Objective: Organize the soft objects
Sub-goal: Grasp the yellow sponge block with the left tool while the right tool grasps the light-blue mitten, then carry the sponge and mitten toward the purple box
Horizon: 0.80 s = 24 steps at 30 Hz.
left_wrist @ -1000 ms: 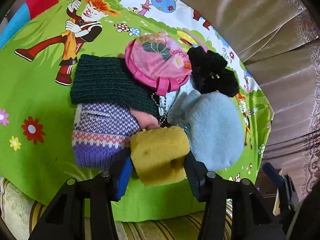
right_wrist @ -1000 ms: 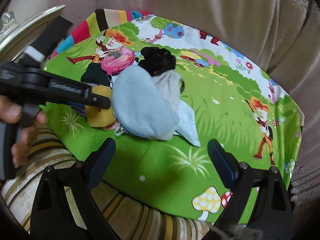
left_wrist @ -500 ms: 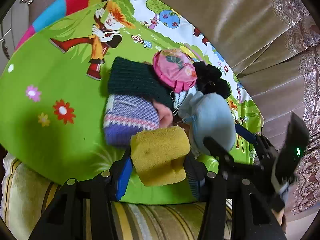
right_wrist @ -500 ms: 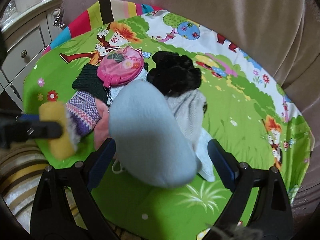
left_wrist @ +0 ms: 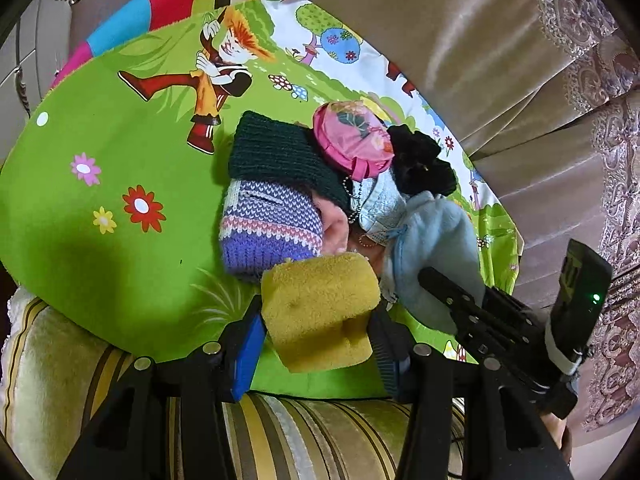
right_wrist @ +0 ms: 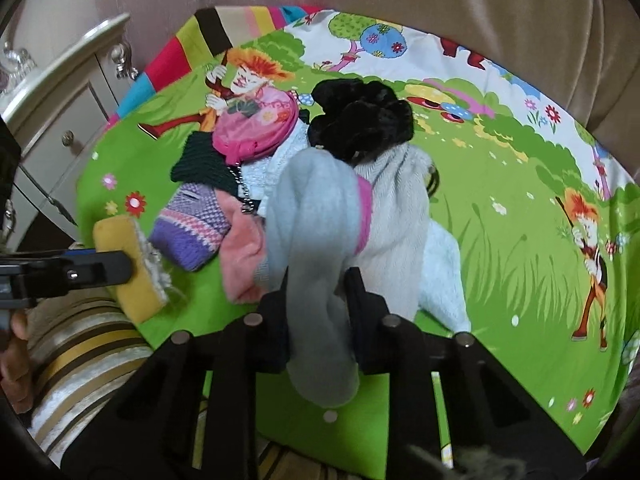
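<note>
My left gripper [left_wrist: 318, 320] is shut on a yellow sponge [left_wrist: 320, 304], held just above the mat's near edge, in front of the pile. The pile holds a purple striped knit [left_wrist: 268, 228], a dark green knit [left_wrist: 272, 152], a pink round pouch [left_wrist: 352, 140] and a black fuzzy piece [left_wrist: 420, 160]. My right gripper [right_wrist: 316, 284] has its jaws closing on the near end of a light blue fleece piece [right_wrist: 312, 216], and the pads pinch it. A pink fleece item [right_wrist: 244, 256] and a grey-white knit [right_wrist: 396, 232] lie against it.
Everything lies on a green cartoon mat [right_wrist: 500, 220] spread over a striped cushion [left_wrist: 320, 432]. Beige curtains [left_wrist: 460, 32] hang behind. A white cabinet [right_wrist: 60, 120] stands at the left. A hand [right_wrist: 16, 344] holds the left gripper's handle.
The right jaws went from wide apart to pinched on the light blue fleece piece. The left gripper drew back from the pile toward the near mat edge with the sponge.
</note>
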Each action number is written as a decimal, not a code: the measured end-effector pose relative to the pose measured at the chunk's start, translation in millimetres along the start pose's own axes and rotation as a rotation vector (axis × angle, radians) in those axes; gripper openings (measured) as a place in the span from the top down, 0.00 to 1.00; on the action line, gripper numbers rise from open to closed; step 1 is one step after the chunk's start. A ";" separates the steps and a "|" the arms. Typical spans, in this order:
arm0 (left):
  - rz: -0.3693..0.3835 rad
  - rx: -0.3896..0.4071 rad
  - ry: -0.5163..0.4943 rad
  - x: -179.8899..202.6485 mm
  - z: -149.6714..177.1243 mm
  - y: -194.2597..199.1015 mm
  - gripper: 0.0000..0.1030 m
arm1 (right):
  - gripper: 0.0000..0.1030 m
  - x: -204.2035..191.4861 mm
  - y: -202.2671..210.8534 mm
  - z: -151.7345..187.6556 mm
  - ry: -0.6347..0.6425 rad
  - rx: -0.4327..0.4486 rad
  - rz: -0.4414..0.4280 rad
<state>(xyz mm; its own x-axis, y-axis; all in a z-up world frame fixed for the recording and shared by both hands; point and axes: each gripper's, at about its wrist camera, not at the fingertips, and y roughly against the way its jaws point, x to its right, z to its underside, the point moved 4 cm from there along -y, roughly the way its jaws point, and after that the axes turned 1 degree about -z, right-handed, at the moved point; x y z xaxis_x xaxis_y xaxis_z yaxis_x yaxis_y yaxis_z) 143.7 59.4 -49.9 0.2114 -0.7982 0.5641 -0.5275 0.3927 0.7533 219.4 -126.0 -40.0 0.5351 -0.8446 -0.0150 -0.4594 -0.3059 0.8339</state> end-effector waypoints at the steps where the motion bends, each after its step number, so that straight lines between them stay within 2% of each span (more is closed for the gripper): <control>1: 0.000 0.001 -0.001 0.7 0.5 0.7 0.51 | 0.76 0.2 4.5 1.8 -0.011 0.007 -0.009; 12: 0.028 0.016 -0.044 23.9 16.7 11.7 0.51 | 0.76 9.9 62.1 26.7 -0.130 0.090 -0.049; 24: 0.073 -0.007 -0.134 68.9 43.0 14.2 0.51 | 0.76 30.1 113.7 75.9 -0.242 0.136 -0.002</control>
<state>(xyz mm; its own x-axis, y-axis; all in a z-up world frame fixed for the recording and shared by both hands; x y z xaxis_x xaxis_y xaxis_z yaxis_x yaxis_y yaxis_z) 115.4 -9.7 -14.9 0.0602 -0.8211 0.5676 -0.5320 0.4547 0.7143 129.5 -219.6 12.4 0.3589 -0.9194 -0.1611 -0.5584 -0.3498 0.7522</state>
